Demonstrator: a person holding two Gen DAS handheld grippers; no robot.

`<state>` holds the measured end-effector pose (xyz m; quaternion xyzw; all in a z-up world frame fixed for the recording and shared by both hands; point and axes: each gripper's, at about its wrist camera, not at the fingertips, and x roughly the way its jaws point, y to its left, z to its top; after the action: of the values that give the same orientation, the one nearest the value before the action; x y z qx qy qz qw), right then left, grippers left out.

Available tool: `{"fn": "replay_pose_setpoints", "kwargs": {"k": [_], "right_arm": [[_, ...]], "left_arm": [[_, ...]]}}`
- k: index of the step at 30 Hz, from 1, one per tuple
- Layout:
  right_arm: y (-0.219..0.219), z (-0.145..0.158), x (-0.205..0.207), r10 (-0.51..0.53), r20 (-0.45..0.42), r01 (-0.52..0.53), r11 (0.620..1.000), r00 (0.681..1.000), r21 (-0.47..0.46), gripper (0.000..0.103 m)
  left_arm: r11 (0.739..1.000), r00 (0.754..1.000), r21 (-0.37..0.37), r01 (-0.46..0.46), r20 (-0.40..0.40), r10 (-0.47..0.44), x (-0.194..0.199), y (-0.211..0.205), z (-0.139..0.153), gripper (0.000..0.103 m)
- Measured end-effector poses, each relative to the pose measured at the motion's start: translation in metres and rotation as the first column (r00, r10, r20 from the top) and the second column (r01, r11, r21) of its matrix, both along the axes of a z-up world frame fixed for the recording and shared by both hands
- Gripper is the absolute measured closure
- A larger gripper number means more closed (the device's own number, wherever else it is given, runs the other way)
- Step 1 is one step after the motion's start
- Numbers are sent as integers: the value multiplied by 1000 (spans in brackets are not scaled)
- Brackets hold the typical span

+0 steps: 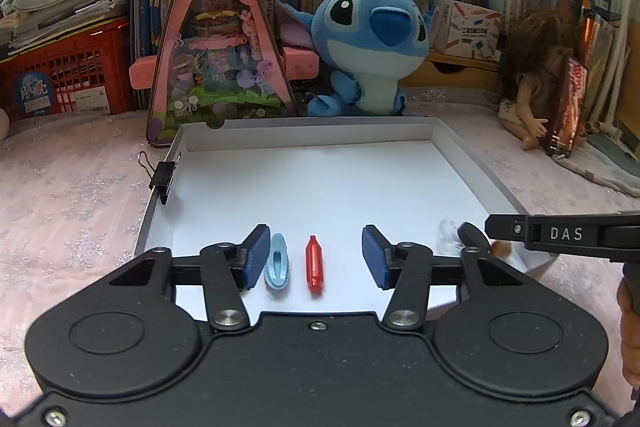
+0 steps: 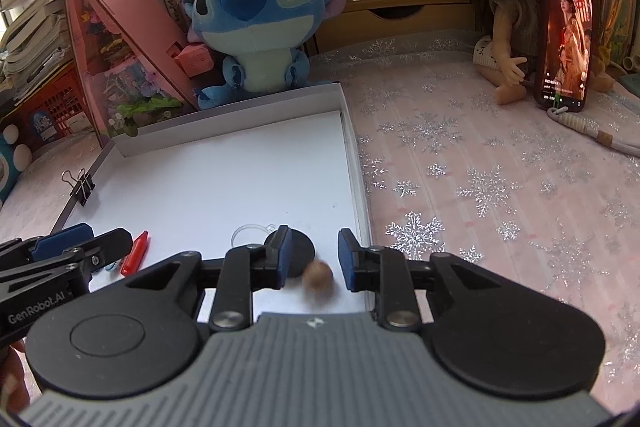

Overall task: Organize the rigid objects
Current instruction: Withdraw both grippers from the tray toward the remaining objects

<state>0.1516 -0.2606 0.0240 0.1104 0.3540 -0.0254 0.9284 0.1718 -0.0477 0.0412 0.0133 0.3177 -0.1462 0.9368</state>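
A shallow white box lid (image 1: 304,135) (image 2: 224,135) lies on the pink cloth. In it lie a light blue hair clip (image 1: 277,262), a red crayon-shaped piece (image 1: 314,264) (image 2: 136,253), a clear suction hook (image 2: 250,231), a black disc (image 2: 298,251) and a small brown ball (image 2: 317,277) (image 1: 501,248), which looks blurred. My left gripper (image 1: 316,257) is open above the clip and red piece. My right gripper (image 2: 311,261) is open, with the ball between its fingers and touching neither.
A black binder clip (image 1: 162,175) (image 2: 82,185) grips the lid's left wall. A Stitch plush (image 1: 368,47), a pink triangular toy box (image 1: 218,39), a doll (image 2: 516,27) with a phone (image 2: 566,35), books and red baskets stand behind.
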Motion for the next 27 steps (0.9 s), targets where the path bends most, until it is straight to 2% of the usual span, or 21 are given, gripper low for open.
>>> {"fn": "replay_pose_setpoints", "kwargs": {"k": [12, 27], "right_arm": [[10, 11, -32, 64, 73, -61, 997, 995, -37, 33], [29, 14, -73, 167, 138, -148, 979, 976, -138, 20]], "left_arm": [[998, 998, -21, 59, 27, -58, -35, 10, 7, 43], [993, 995, -57, 101, 25, -99, -76, 21, 6, 39]]}}
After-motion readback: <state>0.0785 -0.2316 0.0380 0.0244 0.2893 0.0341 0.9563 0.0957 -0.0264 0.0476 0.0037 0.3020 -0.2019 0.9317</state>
